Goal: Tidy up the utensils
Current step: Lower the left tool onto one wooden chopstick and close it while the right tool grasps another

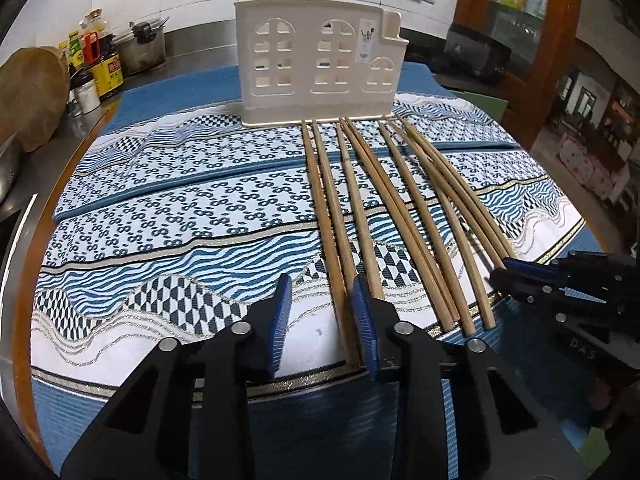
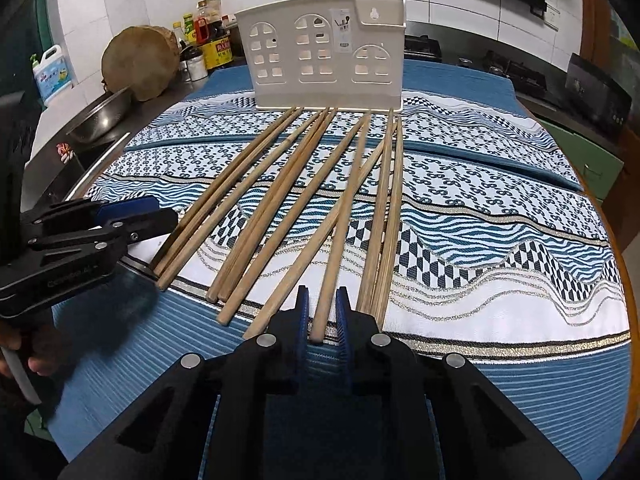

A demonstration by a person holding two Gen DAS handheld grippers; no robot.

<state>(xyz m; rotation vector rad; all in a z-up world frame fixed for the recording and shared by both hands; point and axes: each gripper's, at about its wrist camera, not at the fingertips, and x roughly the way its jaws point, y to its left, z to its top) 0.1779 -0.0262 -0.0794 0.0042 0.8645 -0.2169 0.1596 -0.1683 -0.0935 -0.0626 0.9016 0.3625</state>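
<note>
Several wooden chopsticks lie fanned on a blue patterned cloth, tips toward a cream house-shaped utensil holder. My left gripper is open, its jaws astride the near end of the leftmost chopstick. The right gripper shows at the right edge. In the right wrist view the right gripper has its pads close on either side of the near end of one chopstick. The holder stands behind. The left gripper is at the left.
Sauce bottles, a pot and a round wooden block stand on the counter to the left. A steel bowl and a detergent jug sit by the sink. A stove lies behind the cloth.
</note>
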